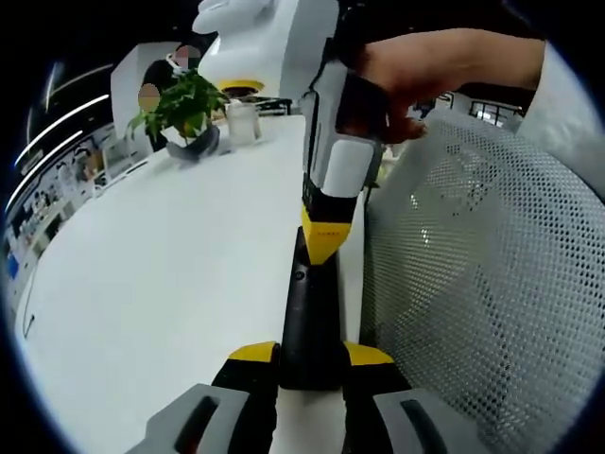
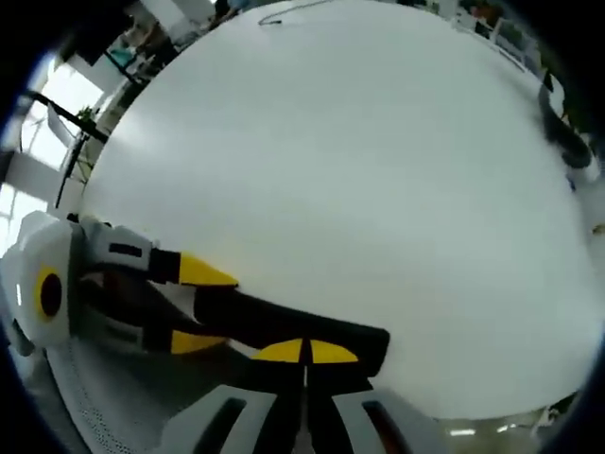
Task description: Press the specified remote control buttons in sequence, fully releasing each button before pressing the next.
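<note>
A slim black remote (image 1: pixel 307 303) lies lengthwise over the white table (image 1: pixel 170 284) near its right edge. My left gripper (image 1: pixel 310 355) is shut on the remote's near end, one yellow tip on each side. My right gripper (image 1: pixel 324 241), held by a hand, comes down from above with its yellow tips together on the remote's far part. In the right gripper view, my right gripper (image 2: pixel 305 352) is shut, its tips resting on the remote (image 2: pixel 255 312). The left gripper (image 2: pixel 198 305) clamps the remote from the left. The buttons are hidden.
A potted plant (image 1: pixel 184 109) and a clear cup (image 1: pixel 242 123) stand at the table's far end, beside a white machine (image 1: pixel 265 38). A white mesh chair back (image 1: pixel 473 265) sits close along the table's right edge. The table (image 2: pixel 359 170) stretches wide and bare beyond the remote.
</note>
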### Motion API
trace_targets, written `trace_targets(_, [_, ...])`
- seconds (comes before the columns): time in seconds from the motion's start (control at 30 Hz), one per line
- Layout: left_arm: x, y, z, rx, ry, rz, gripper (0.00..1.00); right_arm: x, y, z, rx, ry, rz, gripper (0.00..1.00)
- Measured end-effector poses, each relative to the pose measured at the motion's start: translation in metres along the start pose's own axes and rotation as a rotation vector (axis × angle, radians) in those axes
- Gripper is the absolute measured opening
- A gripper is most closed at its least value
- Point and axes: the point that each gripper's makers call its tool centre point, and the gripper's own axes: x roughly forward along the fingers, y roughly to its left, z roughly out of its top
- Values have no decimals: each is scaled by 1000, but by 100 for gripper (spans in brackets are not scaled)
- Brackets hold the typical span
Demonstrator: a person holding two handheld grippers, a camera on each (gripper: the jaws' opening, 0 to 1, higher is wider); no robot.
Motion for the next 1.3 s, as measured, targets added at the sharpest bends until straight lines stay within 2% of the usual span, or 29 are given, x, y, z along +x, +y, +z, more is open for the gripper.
trace_targets(0.1, [0,0,0,8,-2,-6,25,0,1,1,71,-37,20,0])
trace_targets(0.2, [1,0,0,8,0,-7,25,-2,-1,1,67,-61,44,0])
trace_targets(0.27, [1,0,1,9,2,-9,25,-3,-5,-5,107,-18,33,0])
trace_targets(0.4, [1,-1,1,8,5,-8,25,-9,-8,-5,79,-45,23,0])
trace_targets(0.63, [0,-1,0,5,5,-5,25,-6,-6,-8,89,-20,45,0])
trace_targets(1.0, [0,-1,1,4,1,-5,25,-3,-7,-10,80,1,41,0])
trace_targets(1.2, [-1,0,0,5,-3,-8,25,-1,-5,-10,27,15,19,0])
trace_targets(1.3, [0,0,0,5,-4,-10,25,0,-6,-11,42,4,17,0])
